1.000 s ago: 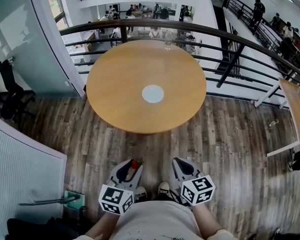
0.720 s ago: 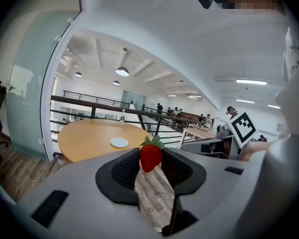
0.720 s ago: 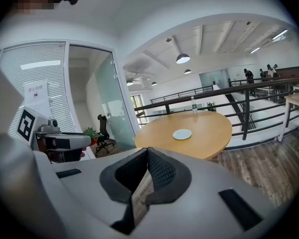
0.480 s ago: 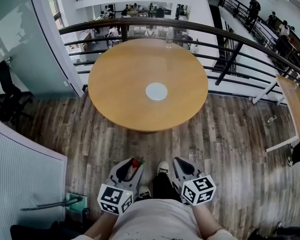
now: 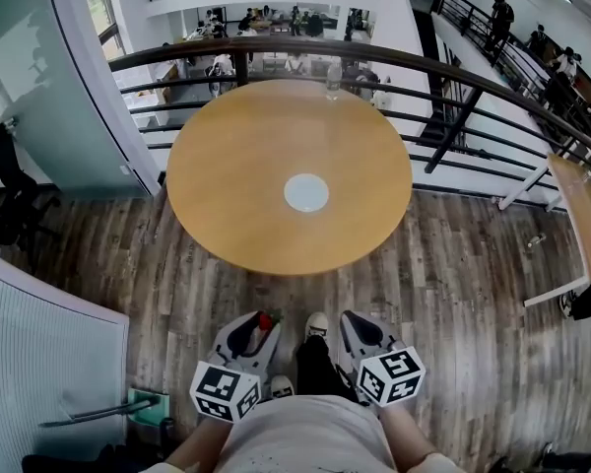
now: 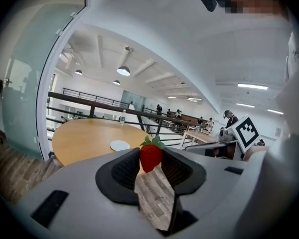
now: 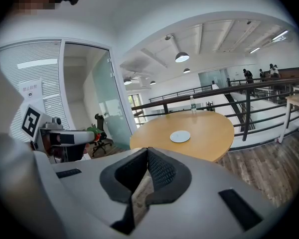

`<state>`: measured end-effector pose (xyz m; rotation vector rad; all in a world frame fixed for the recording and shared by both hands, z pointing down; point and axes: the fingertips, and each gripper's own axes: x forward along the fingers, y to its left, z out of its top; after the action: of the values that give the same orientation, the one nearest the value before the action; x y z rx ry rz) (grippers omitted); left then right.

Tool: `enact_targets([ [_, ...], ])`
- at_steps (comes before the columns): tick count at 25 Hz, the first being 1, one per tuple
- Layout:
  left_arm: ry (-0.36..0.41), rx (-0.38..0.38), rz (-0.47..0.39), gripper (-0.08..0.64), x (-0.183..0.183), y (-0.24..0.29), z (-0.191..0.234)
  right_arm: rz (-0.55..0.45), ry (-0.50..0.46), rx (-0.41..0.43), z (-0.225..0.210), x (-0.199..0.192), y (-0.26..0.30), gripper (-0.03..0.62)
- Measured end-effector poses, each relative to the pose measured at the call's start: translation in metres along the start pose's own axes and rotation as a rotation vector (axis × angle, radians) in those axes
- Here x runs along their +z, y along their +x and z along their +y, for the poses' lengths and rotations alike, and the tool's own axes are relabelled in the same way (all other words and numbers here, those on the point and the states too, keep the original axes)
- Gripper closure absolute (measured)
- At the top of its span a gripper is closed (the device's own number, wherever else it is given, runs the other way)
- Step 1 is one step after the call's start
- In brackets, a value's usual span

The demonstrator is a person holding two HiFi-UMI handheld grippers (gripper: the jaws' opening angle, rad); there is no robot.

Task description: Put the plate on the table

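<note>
Plate [image 5: 306, 192] on table [image 5: 227, 215] centre; bottle [image 5: 332, 79] at far edge; railing [image 5: 453, 72] behind

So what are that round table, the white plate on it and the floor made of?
Table: smooth, even tan with a soft sheen, likely wood veneer or laminate. Plate: plain flat white, ceramic or plastic; too small to tell. Floor: grey-brown planks with visible grain, wood or wood-look laminate.

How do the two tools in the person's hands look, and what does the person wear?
Both the left tool and the right tool have smooth light grey shells with black ribbed pads inside. Each carries a white cube printed with black square markers. No cables show. The person wears a pale shirt.
</note>
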<state>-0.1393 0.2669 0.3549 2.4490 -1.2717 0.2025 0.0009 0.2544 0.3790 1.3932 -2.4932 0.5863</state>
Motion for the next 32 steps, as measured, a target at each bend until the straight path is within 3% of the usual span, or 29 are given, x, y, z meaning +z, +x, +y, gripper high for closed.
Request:
enact_targets([
  [21, -0.018, 0.111, 0.012, 0.41, 0.085, 0.216, 0.074, 0.03, -0.062, 0.106, -0.165, 0.109, 0.155, 0.568],
  [26, -0.021, 0.138, 0.015, 0.411, 0.098, 0.241, 0.079, 0.034, -0.072, 0.148, -0.18, 0.126, 0.173, 0.568],
  [32, -0.024, 0.144, 0.038, 0.41, 0.102, 0.255, 0.085, 0.054, -0.054, 0.129, -0.197, 0.128, 0.18, 0.568],
])
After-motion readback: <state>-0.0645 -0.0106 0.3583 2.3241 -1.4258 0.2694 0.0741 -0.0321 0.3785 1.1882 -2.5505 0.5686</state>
